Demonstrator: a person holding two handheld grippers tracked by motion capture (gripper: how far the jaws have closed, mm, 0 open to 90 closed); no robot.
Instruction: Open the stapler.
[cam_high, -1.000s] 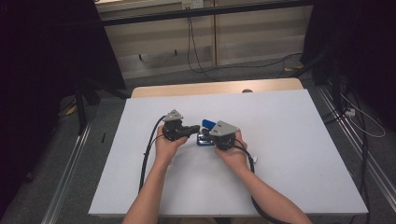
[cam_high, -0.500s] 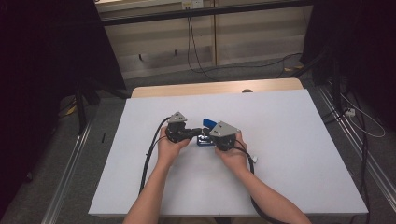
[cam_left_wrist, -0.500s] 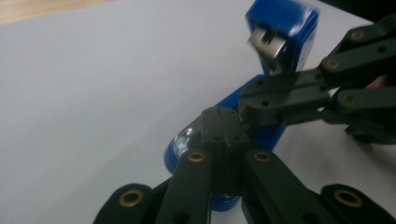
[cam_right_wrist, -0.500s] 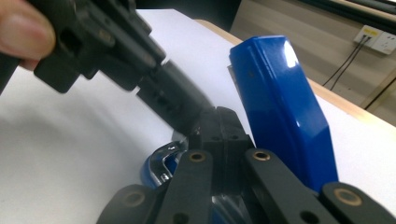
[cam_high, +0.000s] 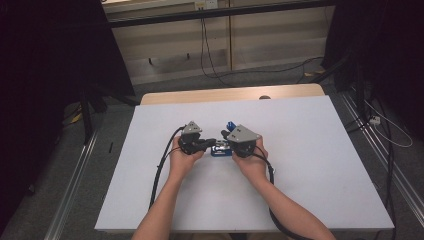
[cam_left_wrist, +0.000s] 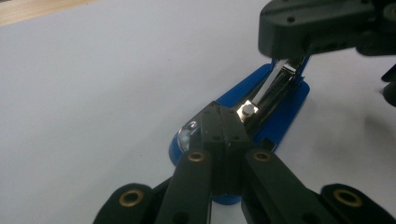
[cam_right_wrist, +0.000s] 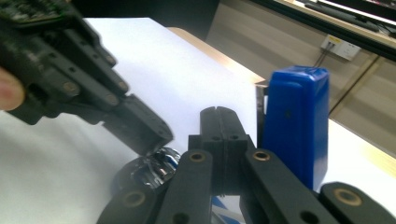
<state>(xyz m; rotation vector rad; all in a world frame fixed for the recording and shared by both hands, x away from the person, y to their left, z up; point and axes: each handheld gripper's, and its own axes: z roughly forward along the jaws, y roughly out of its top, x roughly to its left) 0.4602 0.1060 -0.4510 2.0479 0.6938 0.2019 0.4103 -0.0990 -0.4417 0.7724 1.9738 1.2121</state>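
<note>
Blue stapler (cam_high: 220, 149) sits mid-desk (cam_high: 310, 165) on the white sheet, lid swung up and open, metal staple rail exposed (cam_left_wrist: 275, 88). Left tongs (cam_left_wrist: 223, 122) pressed together, tips resting on the front end of the stapler base by the shiny anvil. Right tongs (cam_right_wrist: 218, 122) also pressed together, nothing pinched, just beside the raised blue lid (cam_right_wrist: 295, 121). Both hands meet at the stapler from opposite sides in the high view
</note>
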